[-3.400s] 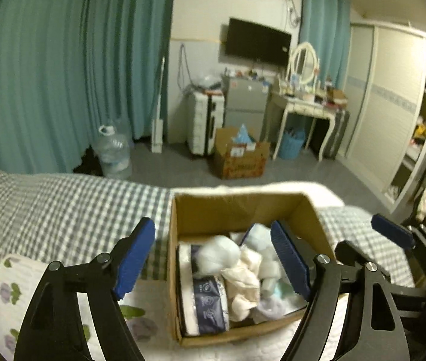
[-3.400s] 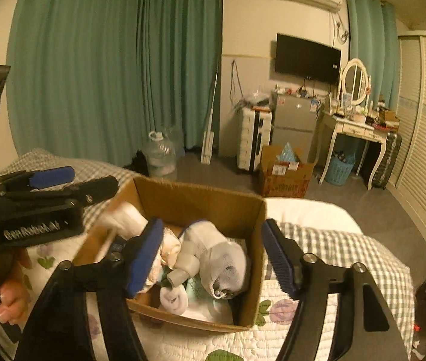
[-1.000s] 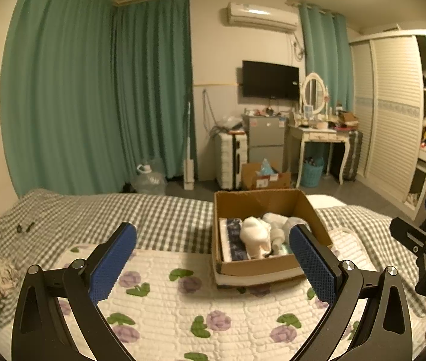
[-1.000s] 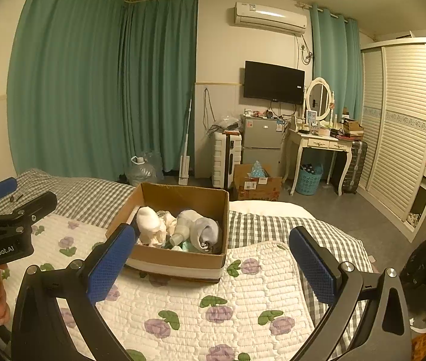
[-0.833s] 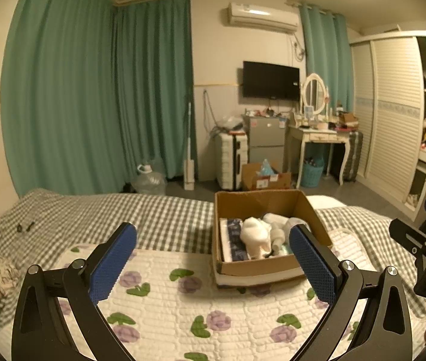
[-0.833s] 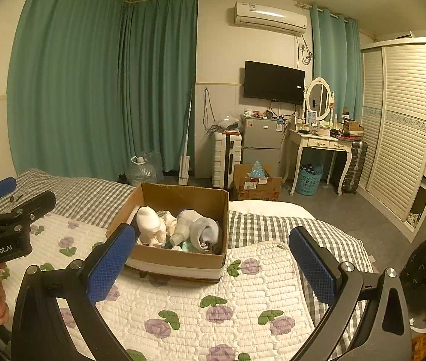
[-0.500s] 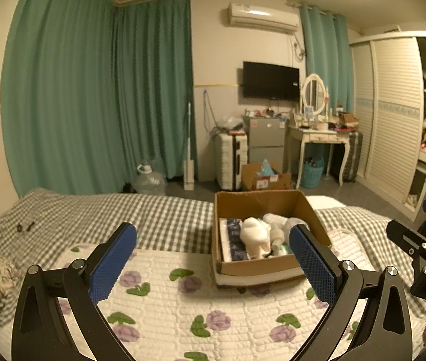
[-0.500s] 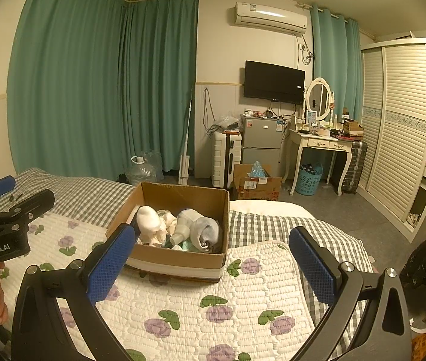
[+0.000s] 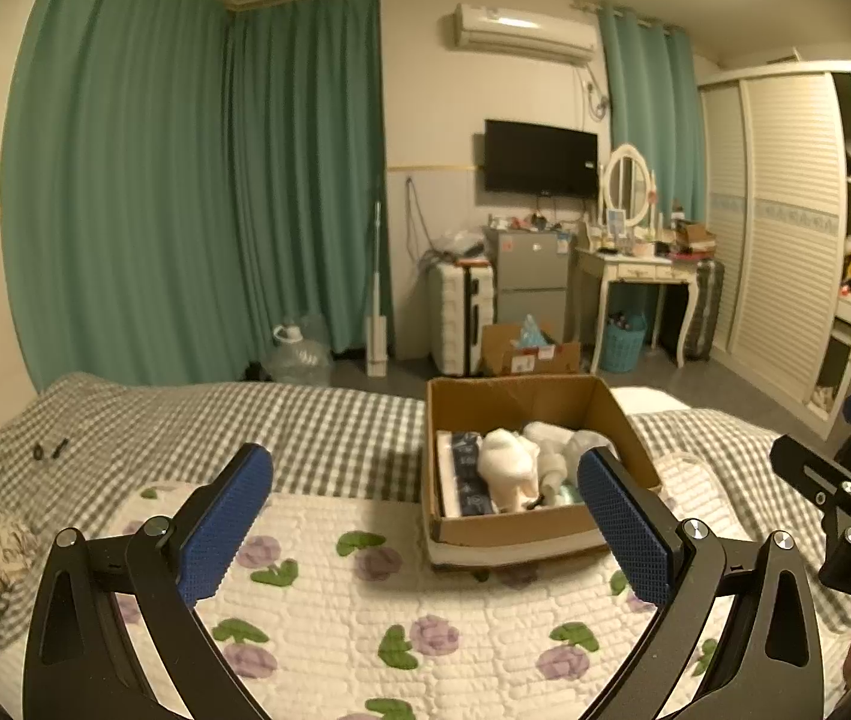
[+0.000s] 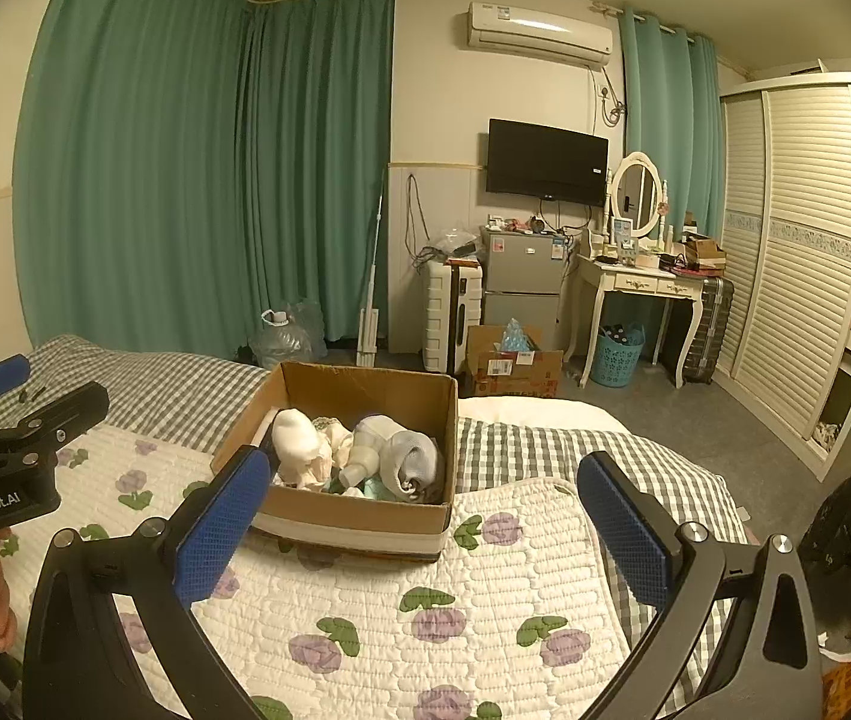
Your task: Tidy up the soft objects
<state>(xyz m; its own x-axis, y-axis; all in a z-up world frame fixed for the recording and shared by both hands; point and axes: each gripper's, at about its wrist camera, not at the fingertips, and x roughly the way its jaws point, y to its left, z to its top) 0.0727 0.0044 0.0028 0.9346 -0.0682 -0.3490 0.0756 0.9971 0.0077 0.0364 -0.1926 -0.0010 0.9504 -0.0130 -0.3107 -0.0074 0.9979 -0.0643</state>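
Curtains (image 9: 197, 192): green, covering the left wall beyond the bed.
Left tongs (image 9: 425, 516): pads wide apart, empty, held above the quilt (image 9: 317, 588); nothing lies between them and the box.
Box (image 9: 503, 525): open cardboard, sitting on the quilt's far edge on the bed (image 9: 185, 420).
Soft things (image 9: 506, 462): white and pale bundles piled inside the box, beside a dark-patterned folded piece at its left wall.
Right tongs (image 10: 425, 516): pads spread, gripping nothing, box just beyond the left pad.
Dresser (image 10: 641, 285): cluttered, against the far wall.
Wardrobe (image 10: 809, 276): slatted doors, far right.
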